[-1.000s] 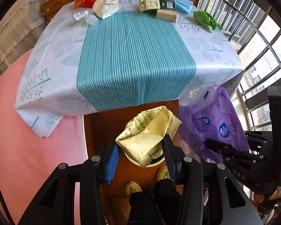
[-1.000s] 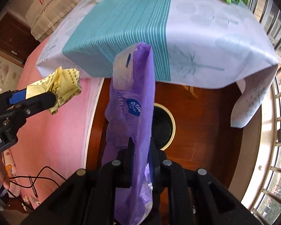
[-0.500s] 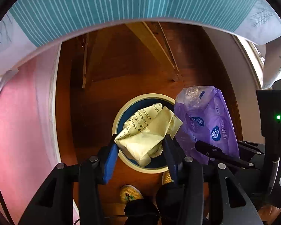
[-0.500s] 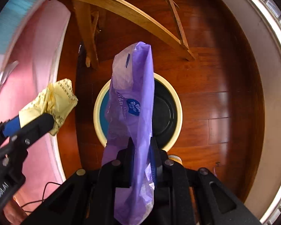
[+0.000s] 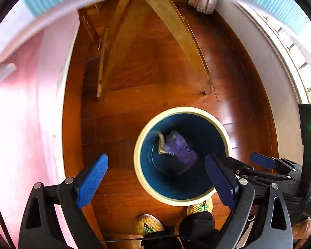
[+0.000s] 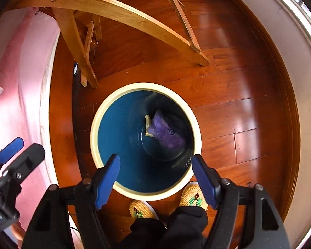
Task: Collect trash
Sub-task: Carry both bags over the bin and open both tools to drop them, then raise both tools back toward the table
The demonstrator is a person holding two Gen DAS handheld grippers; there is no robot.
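The glossy reddish-brown plank floor (image 6: 238,108) fills both views, with pale curved wooden chair legs (image 6: 118,10) across the upper part of the frame. Below centre stands the round waste bin with a cream rim and deep blue inside (image 6: 105,108), seen straight down from above. At its bottom, slightly right of centre, lies the crumpled purple plastic bag (image 6: 168,132), its long axis running from upper left to lower right, with a scrap of yellow printed wrapper (image 6: 148,124) touching its upper-left end.

The right gripper (image 6: 155,178) hangs directly over the bin's near rim, jaws spread wide and holding nothing. The left gripper (image 5: 155,178) is likewise wide apart and empty; in its own view the bin sits toward the right, between its fingers. Both point straight down, side by side, the right one more squarely over the opening. The trash lies well below and ahead of both. I judge this drop is complete; nothing more needs grasping here.
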